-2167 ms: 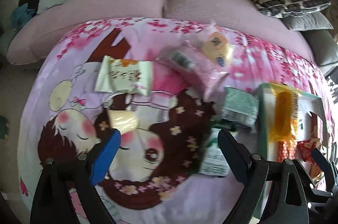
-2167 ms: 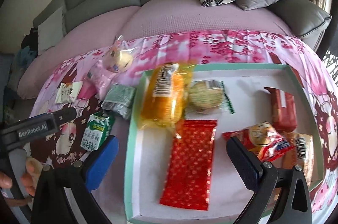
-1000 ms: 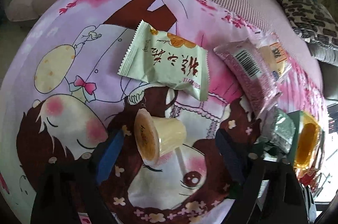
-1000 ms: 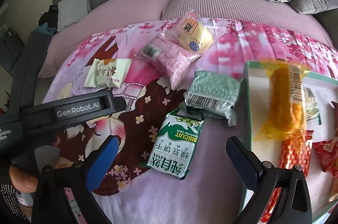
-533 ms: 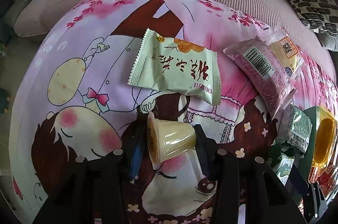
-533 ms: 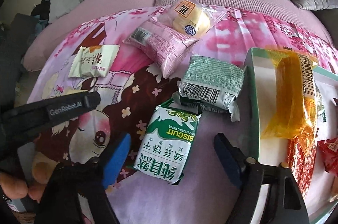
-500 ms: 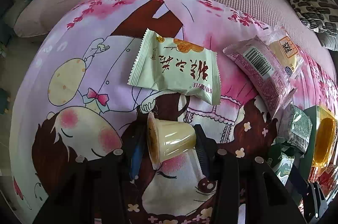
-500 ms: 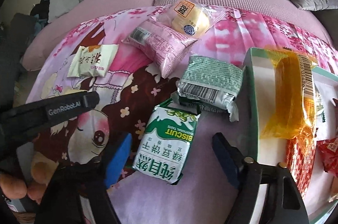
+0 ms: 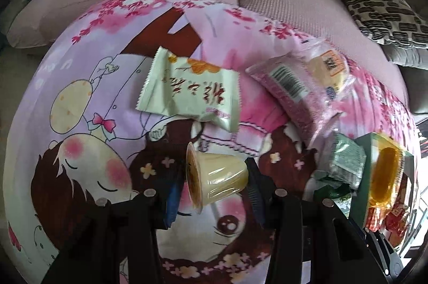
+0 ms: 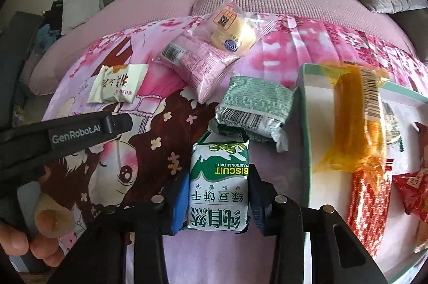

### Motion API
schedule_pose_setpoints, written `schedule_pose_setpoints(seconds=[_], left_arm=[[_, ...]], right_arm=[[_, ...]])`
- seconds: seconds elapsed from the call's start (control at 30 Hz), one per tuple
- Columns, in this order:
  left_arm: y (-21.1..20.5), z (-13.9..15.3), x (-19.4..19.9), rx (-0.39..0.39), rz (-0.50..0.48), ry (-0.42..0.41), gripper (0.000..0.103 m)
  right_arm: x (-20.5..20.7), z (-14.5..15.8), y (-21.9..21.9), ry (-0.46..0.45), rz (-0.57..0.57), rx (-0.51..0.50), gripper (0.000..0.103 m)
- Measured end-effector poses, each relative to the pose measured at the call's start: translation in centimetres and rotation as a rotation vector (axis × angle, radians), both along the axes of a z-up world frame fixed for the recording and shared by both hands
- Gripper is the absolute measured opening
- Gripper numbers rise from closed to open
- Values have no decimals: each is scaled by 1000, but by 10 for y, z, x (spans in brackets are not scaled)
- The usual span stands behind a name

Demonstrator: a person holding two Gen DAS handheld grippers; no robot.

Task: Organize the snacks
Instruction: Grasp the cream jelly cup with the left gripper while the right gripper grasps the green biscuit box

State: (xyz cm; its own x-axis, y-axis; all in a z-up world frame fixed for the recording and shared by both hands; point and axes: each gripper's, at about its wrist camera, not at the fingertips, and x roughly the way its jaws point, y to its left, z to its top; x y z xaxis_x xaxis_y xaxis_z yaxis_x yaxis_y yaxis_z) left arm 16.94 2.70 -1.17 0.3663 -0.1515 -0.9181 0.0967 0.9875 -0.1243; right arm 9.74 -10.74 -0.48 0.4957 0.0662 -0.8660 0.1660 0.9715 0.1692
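The left gripper [image 9: 212, 186] grips a jelly cup [image 9: 215, 177] lying on its side, lid leftward. The right gripper [image 10: 217, 194] clamps a biscuit pack [image 10: 218, 187], long axis pointing ahead. The tray [image 10: 305, 123] lies to its right, nearer this gripper.

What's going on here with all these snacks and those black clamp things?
A person is sorting snacks off a cartoon-print cloth into a tray, using a handheld gripper in each hand. The left gripper is shut on a small jelly cup lying on its side between the fingers. The right gripper is shut on a green biscuit pack. Several packets already lie in the tray, while a pale green packet, a pink packet and a few others wait on the cloth.
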Motion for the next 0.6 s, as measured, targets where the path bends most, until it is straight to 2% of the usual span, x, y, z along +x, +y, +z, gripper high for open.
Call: schedule_pose_setpoints(seconds=[0.27, 0.4, 0.6], left_arm=[[-19, 22, -9, -72, -72, -37, 46], [-34, 37, -15, -98, -116, -68, 38], [-48, 45, -25, -89, -156, -94, 38]], right_arm=[[-15, 21, -9, -50, -13, 21, 42], [-25, 36, -19, -83, -35, 24, 42], [-37, 53, -40, -120, -80, 37, 42]])
